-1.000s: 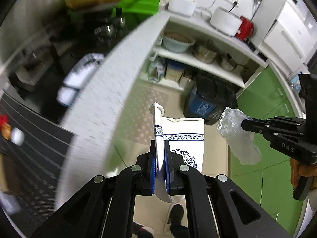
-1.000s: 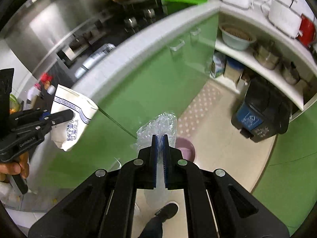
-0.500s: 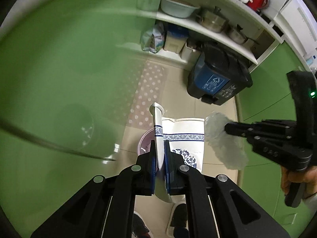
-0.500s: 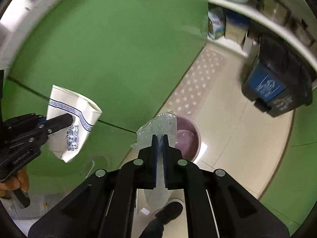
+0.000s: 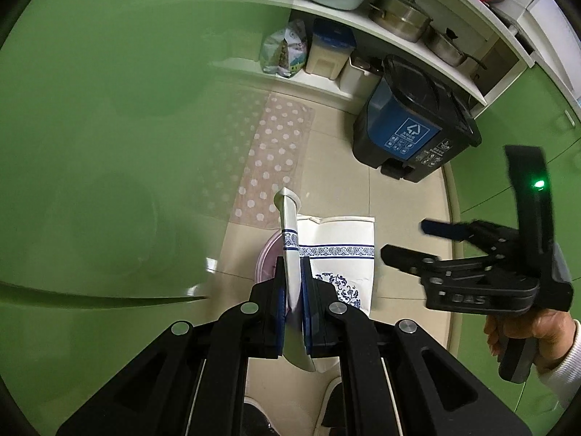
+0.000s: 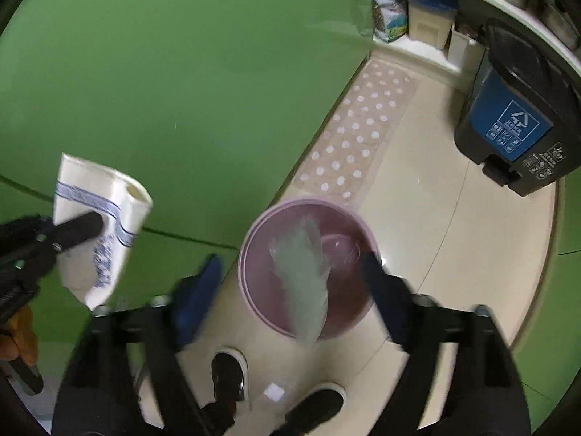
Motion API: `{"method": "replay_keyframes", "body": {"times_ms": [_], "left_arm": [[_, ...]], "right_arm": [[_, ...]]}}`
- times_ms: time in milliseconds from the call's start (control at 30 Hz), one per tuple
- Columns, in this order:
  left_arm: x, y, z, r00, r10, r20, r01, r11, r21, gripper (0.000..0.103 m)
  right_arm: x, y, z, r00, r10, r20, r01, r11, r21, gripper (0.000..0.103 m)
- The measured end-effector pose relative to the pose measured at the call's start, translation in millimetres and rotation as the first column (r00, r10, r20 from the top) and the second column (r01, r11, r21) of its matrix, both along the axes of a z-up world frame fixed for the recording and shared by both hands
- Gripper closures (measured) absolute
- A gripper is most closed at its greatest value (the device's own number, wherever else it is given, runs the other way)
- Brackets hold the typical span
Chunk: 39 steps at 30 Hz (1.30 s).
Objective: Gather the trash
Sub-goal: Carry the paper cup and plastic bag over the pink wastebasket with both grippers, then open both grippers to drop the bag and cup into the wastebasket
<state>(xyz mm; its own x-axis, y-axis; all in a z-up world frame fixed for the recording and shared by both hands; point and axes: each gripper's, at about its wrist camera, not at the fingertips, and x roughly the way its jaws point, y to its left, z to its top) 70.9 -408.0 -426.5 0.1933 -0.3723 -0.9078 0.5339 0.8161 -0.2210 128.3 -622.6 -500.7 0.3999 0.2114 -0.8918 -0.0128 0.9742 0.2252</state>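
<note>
My left gripper (image 5: 293, 272) is shut on a white paper bag with blue pattern (image 5: 341, 250), held above the floor; the bag also shows in the right wrist view (image 6: 98, 229). My right gripper (image 6: 290, 269) is open, directly above a pink round bin (image 6: 308, 218) on the floor. A clear crumpled plastic bag (image 6: 305, 276) is loose between the open fingers, falling into the bin, blurred. In the left wrist view the right gripper (image 5: 406, 239) is open and empty, and the pink bin (image 5: 268, 258) is mostly hidden behind the paper bag.
Green cabinet fronts (image 5: 109, 109) stand close on the left. A dark bin with a blue recycling label (image 5: 410, 123) stands by the shelves with pots (image 5: 399, 11). A dotted pink mat (image 5: 272, 152) lies on the beige floor. The person's shoes (image 6: 228, 370) are below.
My right gripper has opened and let go of the clear plastic bag, which is dropping into the pink bin. Both grippers have tilted down toward the floor.
</note>
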Motion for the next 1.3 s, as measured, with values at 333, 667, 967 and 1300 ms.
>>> {"method": "replay_keyframes", "body": {"times_ms": [333, 667, 967, 1300], "left_arm": [[1, -21, -12, 0.999, -0.052, -0.013, 0.053, 0.998, 0.02, 0.096], [-4, -58, -15, 0.993, -0.12, -0.005, 0.12, 0.992, 0.032, 0.061], [-6, -68, -23, 0.993, -0.12, 0.021, 0.118, 0.991, 0.066, 0.006], [-20, -59, 15, 0.994, -0.107, 0.012, 0.105, 0.991, 0.088, 0.006]], "right_arm": [[-17, -26, 25, 0.994, -0.104, 0.017, 0.105, 0.988, -0.113, 0.007], [-47, -68, 48, 0.981, -0.191, 0.022, 0.192, 0.972, -0.134, 0.006], [-58, -78, 44, 0.978, -0.207, 0.023, 0.209, 0.97, -0.127, 0.006], [-72, -70, 83, 0.981, -0.19, 0.033, 0.193, 0.971, -0.142, 0.006]]}}
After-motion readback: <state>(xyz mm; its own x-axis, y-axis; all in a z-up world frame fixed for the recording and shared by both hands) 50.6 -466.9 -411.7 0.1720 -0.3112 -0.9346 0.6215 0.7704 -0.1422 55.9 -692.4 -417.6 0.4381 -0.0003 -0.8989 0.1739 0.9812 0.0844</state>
